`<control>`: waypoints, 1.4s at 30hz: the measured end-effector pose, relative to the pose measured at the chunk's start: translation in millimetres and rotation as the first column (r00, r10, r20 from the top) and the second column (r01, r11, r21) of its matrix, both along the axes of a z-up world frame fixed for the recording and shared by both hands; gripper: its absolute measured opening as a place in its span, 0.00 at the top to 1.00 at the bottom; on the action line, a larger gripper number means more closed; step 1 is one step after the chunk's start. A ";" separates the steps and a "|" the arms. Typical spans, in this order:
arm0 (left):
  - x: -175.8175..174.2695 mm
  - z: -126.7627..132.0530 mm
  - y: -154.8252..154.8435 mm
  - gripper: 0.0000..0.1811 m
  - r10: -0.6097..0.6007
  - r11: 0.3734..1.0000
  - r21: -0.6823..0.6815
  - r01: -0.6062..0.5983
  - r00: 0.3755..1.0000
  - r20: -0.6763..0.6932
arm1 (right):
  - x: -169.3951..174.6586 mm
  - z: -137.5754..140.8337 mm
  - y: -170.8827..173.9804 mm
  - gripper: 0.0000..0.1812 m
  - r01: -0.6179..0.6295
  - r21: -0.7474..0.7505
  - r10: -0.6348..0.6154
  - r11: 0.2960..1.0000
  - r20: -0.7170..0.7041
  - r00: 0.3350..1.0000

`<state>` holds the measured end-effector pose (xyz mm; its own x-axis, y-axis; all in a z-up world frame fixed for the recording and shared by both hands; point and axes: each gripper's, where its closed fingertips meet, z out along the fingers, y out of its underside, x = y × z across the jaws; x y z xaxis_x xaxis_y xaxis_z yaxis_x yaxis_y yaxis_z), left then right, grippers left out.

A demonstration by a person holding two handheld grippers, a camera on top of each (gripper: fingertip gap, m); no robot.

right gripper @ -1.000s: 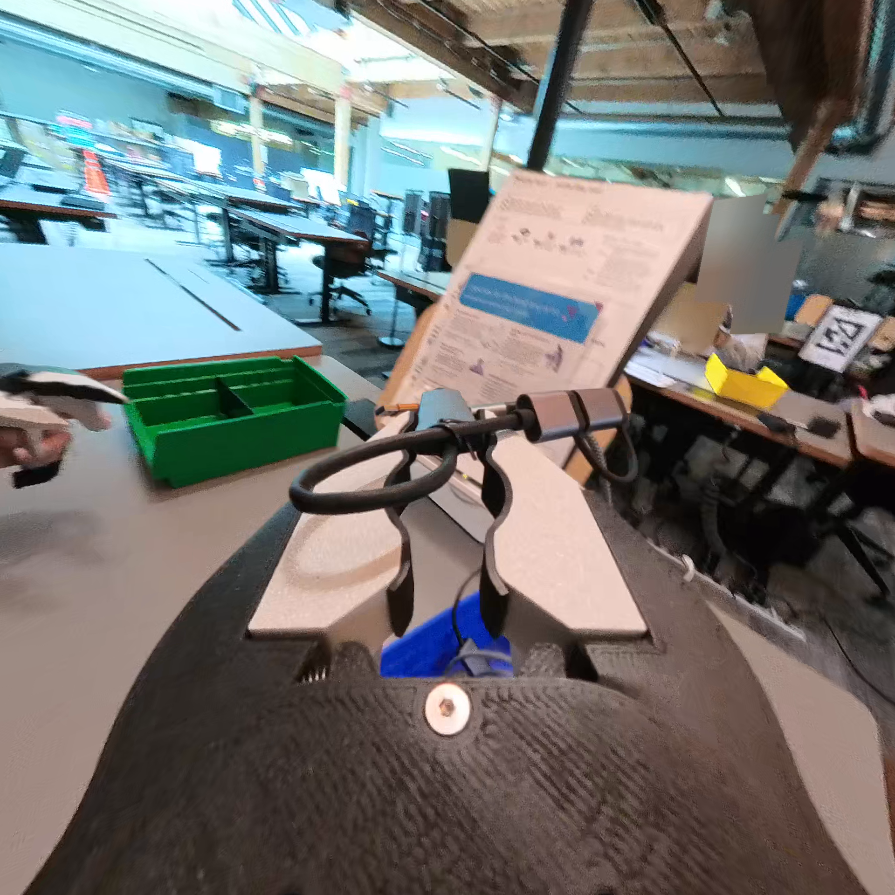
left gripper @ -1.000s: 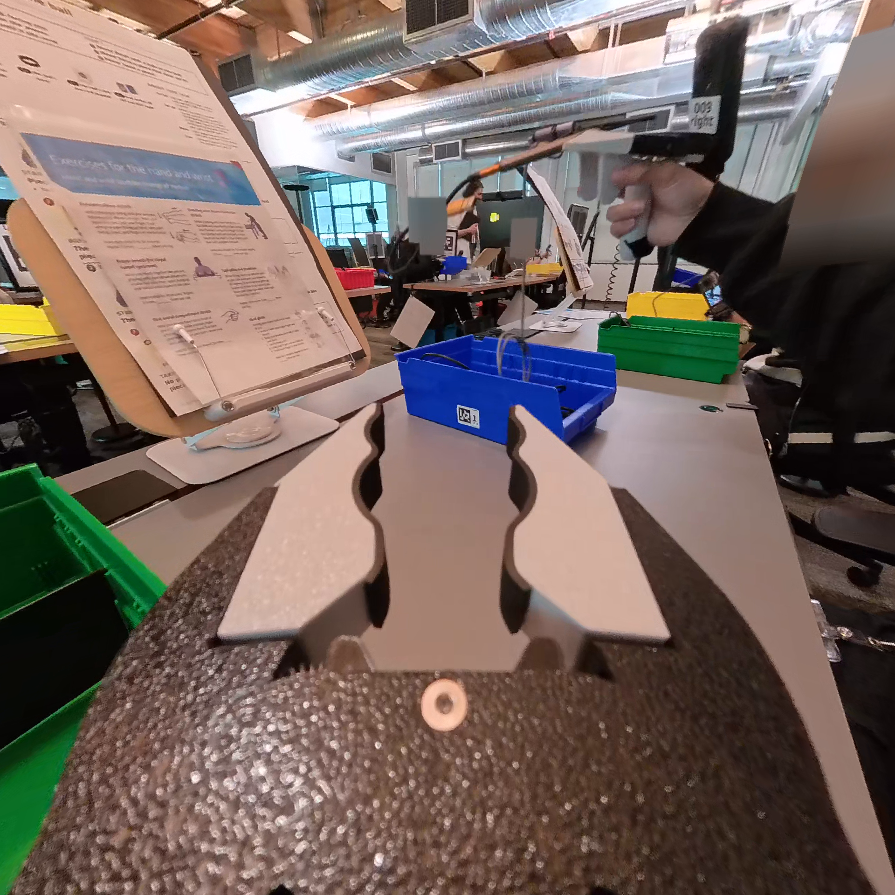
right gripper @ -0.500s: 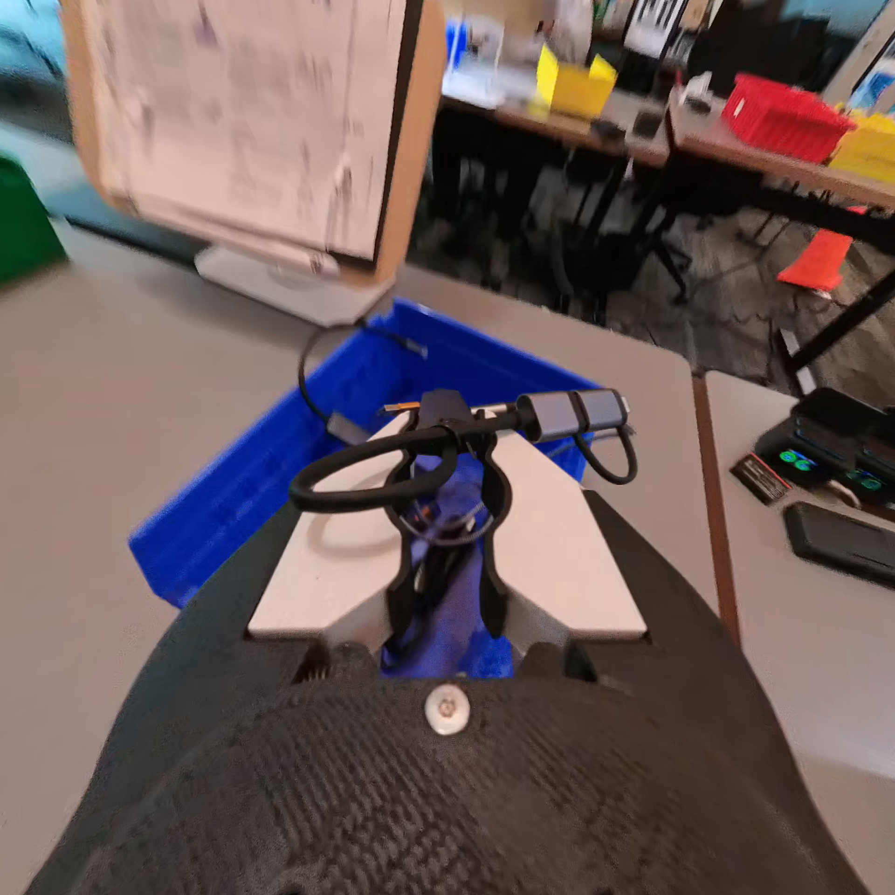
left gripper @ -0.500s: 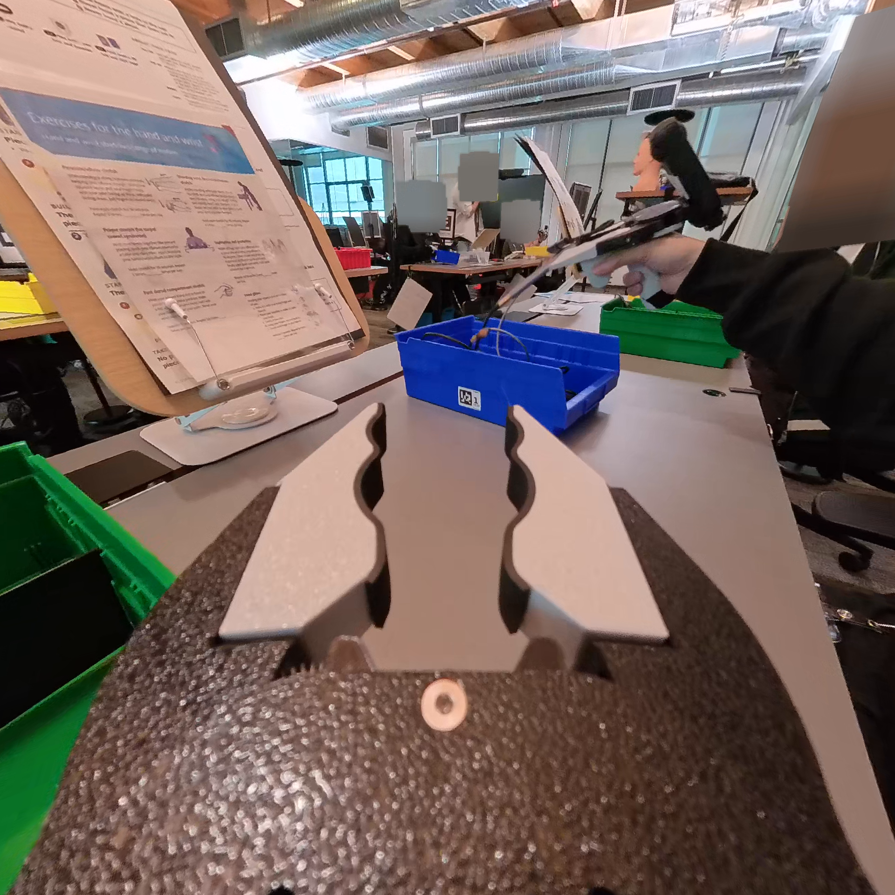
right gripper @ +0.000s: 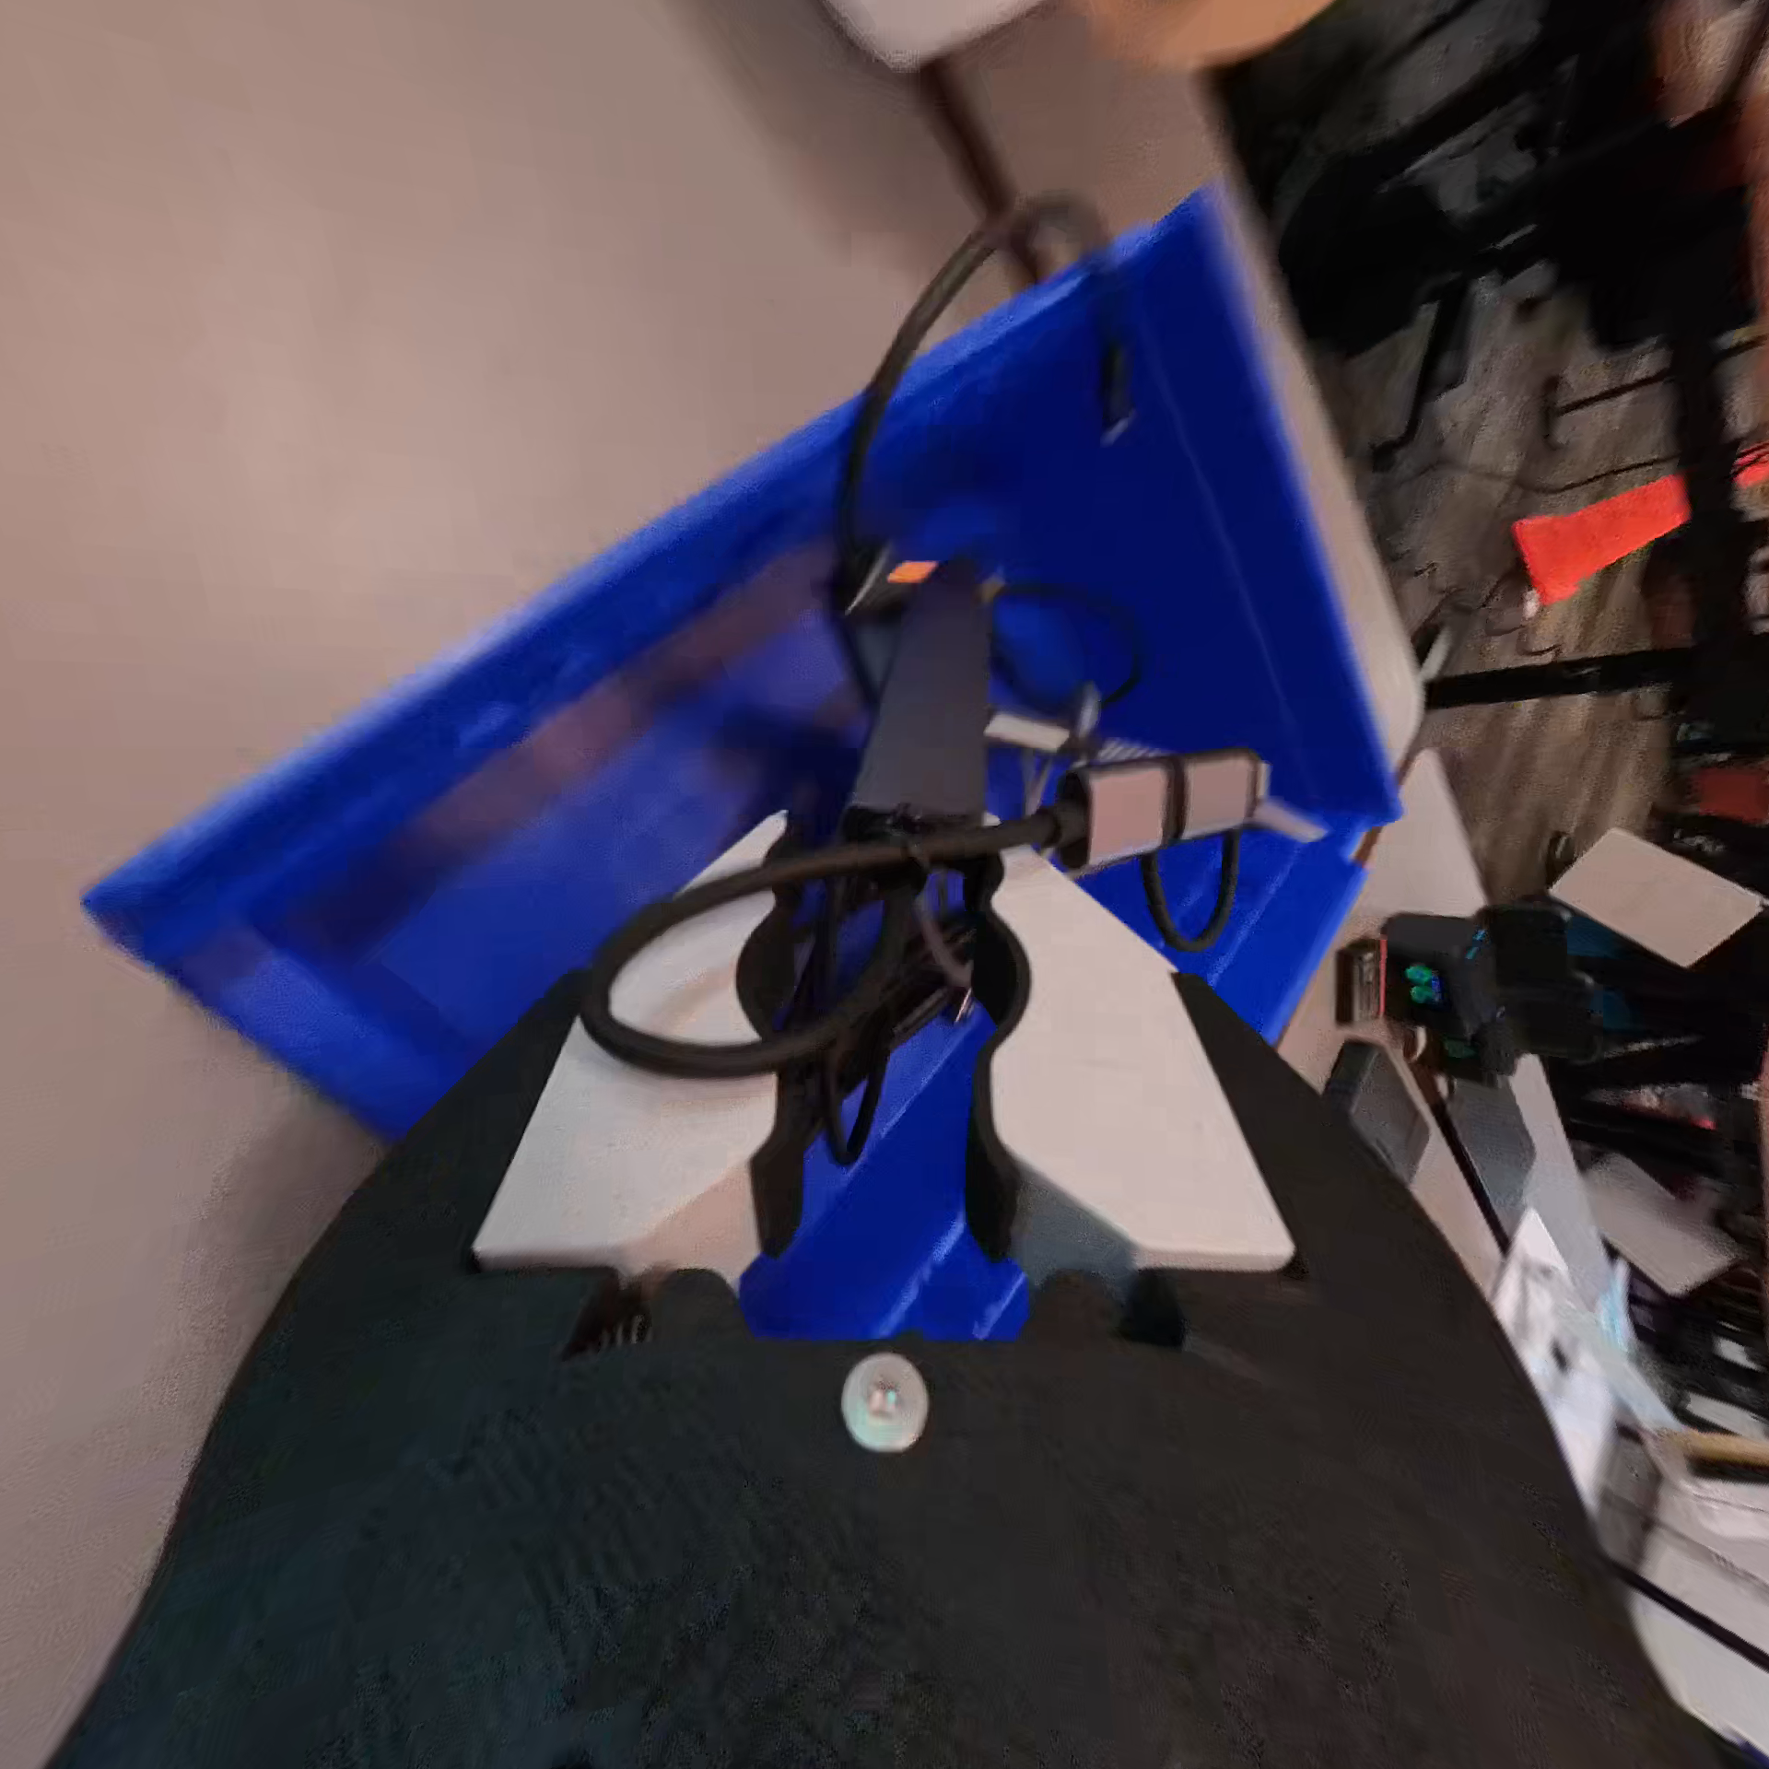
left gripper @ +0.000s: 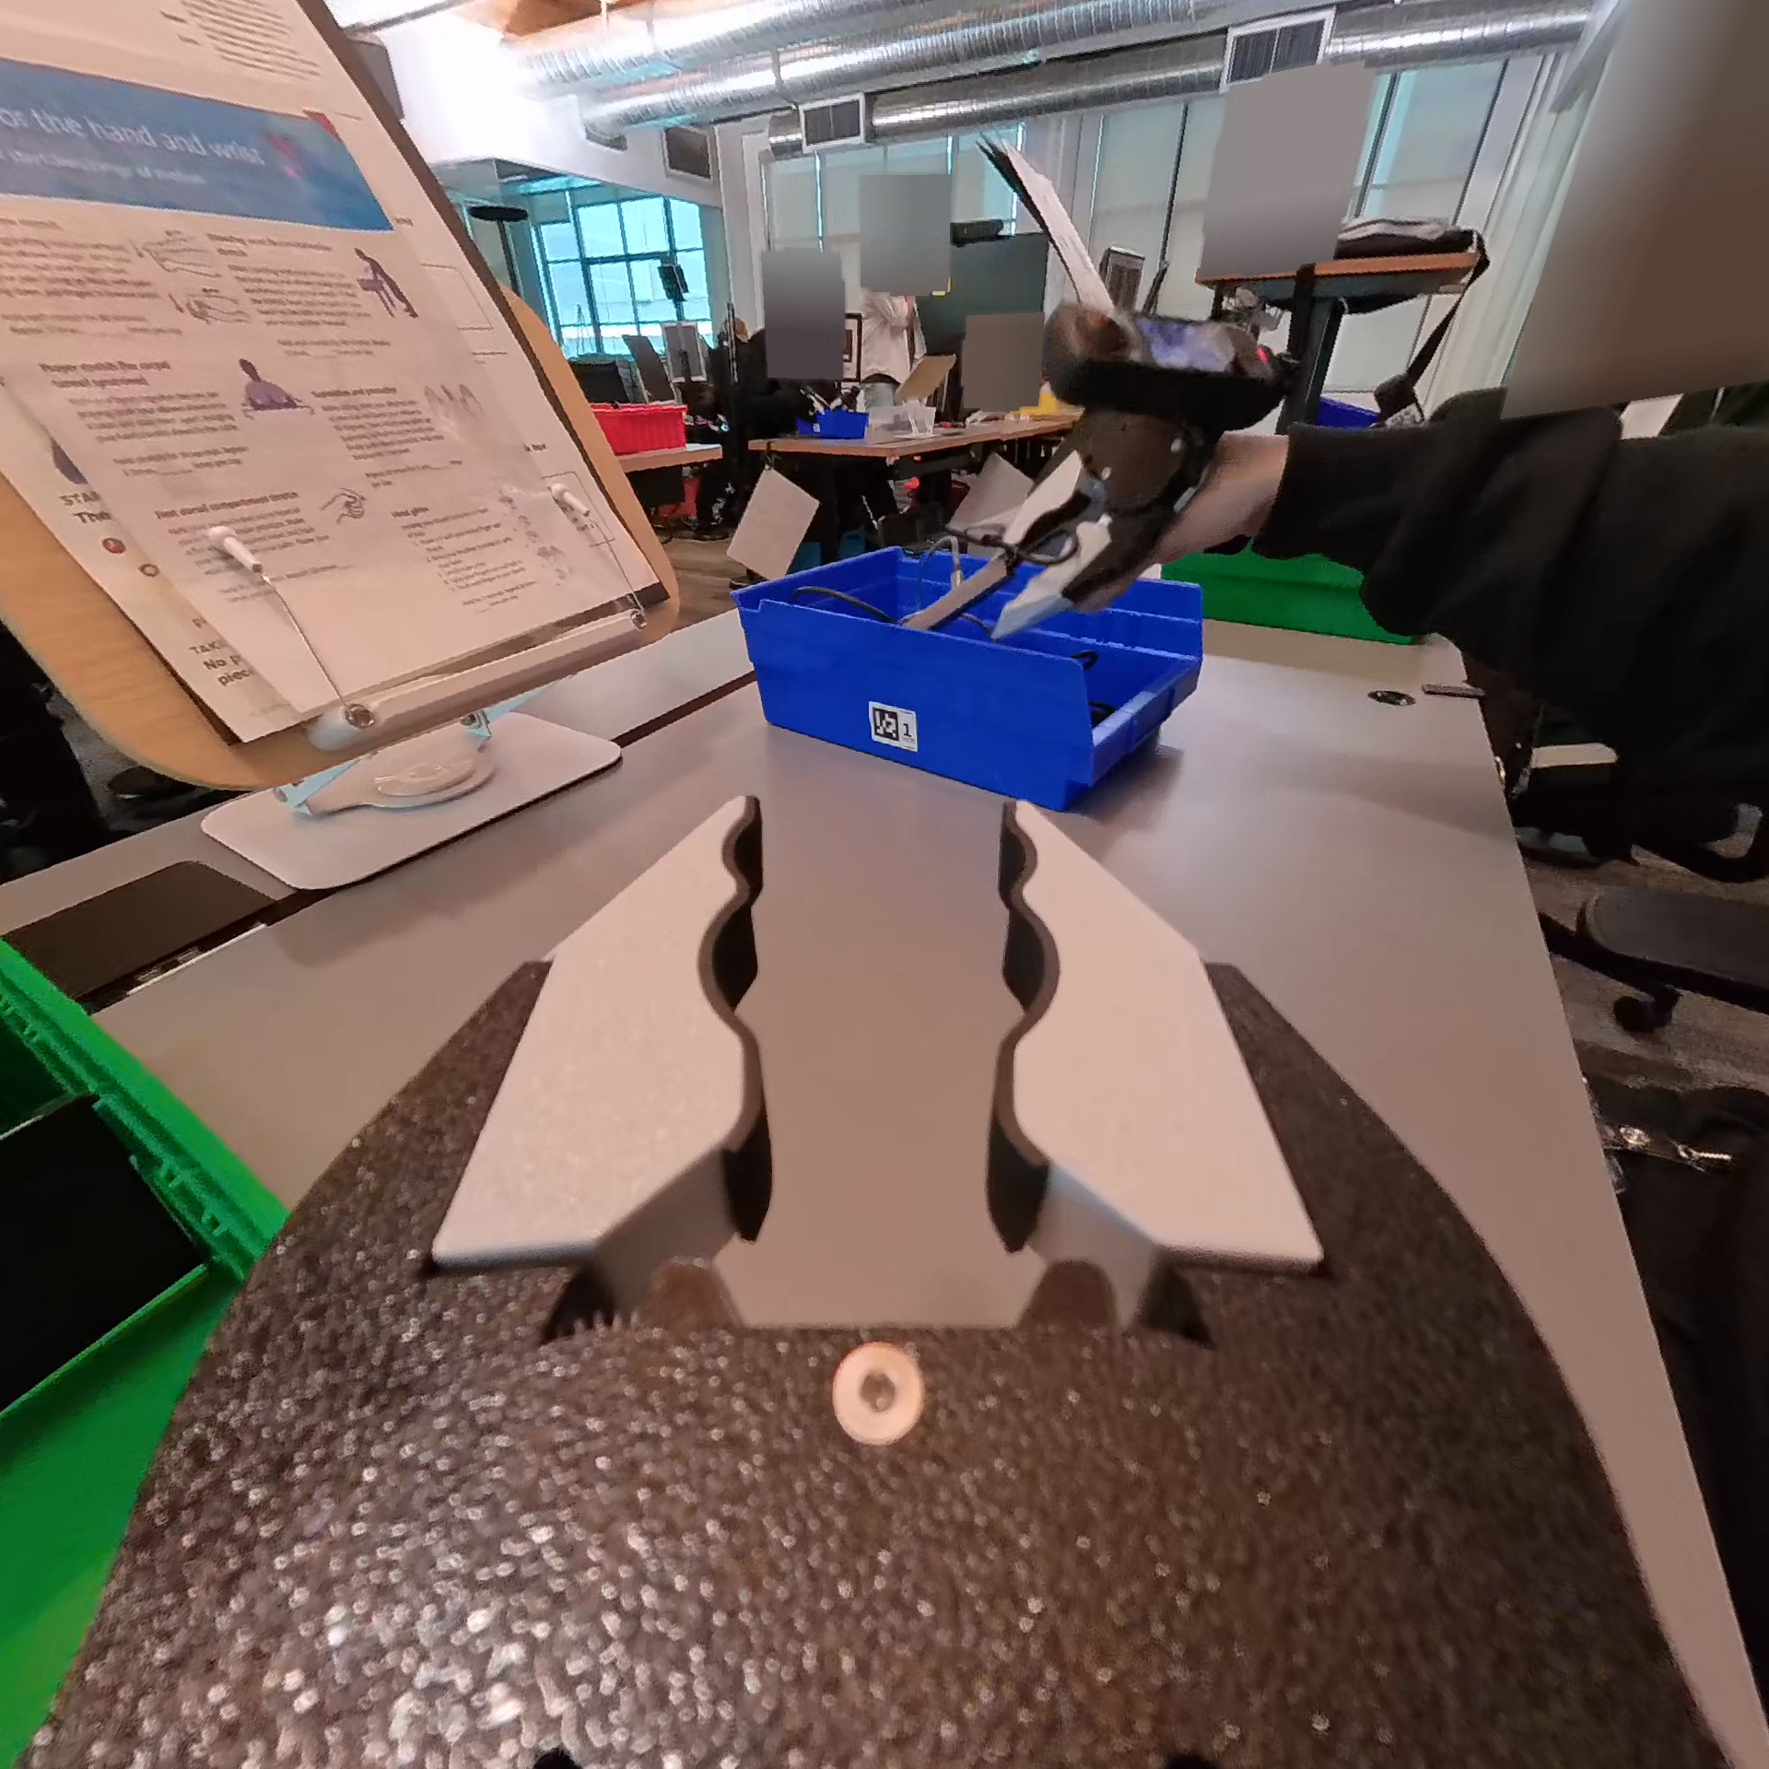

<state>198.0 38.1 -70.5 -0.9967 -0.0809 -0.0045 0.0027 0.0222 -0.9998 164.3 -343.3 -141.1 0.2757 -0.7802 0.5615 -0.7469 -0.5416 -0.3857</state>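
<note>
Jaws: right gripper (right gripper: 943,866) clamped on a black cable (right gripper: 727,957) above the blue bin (right gripper: 613,708); light, limp, best held near its grey plug (right gripper: 1163,814). Left gripper (left gripper: 876,852) parted, empty, over the surface (left gripper: 1292,862).

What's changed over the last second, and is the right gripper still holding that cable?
The right gripper swung down from high above the table until its tips dip into the blue bin. It stays shut on the black cable with the grey adapter; nothing was let go. The left gripper stayed open and empty over the table; the paper stand and green bin did not move.
</note>
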 end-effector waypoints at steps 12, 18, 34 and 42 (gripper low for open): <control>-4.6 -3.7 -12.6 0.74 -0.001 1.000 0.014 0.001 0.999 -0.045 | -82.3 13.2 -21.9 0.62 0.222 0.119 -0.235 0.968 0.104 0.967; -3.9 -19.2 -59.7 0.67 0.192 0.981 0.045 -0.188 0.975 -0.113 | -125.5 23.3 -28.4 0.49 0.345 0.161 -0.381 0.925 0.379 0.843; -66.5 -62.6 -324.9 0.44 0.245 0.913 0.328 -0.244 0.969 0.038 | -173.5 34.7 -60.5 0.46 0.423 0.286 -0.510 0.860 0.530 0.678; -20.8 -88.7 -307.2 0.93 0.351 0.839 0.392 -0.377 0.926 0.140 | -167.7 40.5 -50.6 0.46 0.382 0.296 -0.483 0.875 0.543 0.687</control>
<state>177.3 -269.1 -159.2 -0.8925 -0.4154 -0.1756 -0.0257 0.4357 -0.8997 -3.5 -393.9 -100.7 -0.4560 -0.8138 0.3602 -0.4817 -0.1146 -0.8688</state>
